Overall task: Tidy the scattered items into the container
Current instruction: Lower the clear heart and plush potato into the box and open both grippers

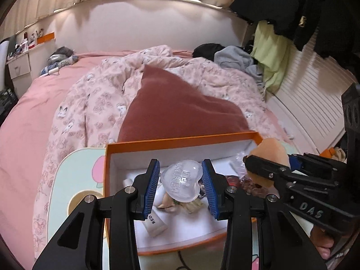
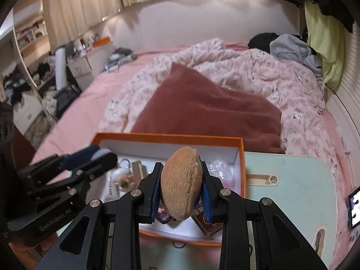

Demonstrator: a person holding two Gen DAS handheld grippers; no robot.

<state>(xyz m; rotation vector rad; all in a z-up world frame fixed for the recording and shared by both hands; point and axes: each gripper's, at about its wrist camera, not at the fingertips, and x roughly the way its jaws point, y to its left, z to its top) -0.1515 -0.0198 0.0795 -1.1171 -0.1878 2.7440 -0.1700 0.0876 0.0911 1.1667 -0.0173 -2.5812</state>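
Above the orange box, both grippers hold an item.

Nearest, the left gripper (image 1: 181, 183) clamps a clear, glossy heart-shaped case (image 1: 181, 184) between ribbed blue pads; the right gripper (image 2: 181, 189) squeezes a tan, fuzzy oval puff (image 2: 181, 185). Below lies the white-lined cardboard box (image 1: 180, 142) on a pale tray table (image 2: 292, 180); beyond, a rumpled floral quilt (image 1: 94, 99).

A home bedroom — rumpled floral quilt (image 1: 94, 103) on a pink bed (image 1: 27, 121), clothes (image 1: 274, 6) hanging nearby.
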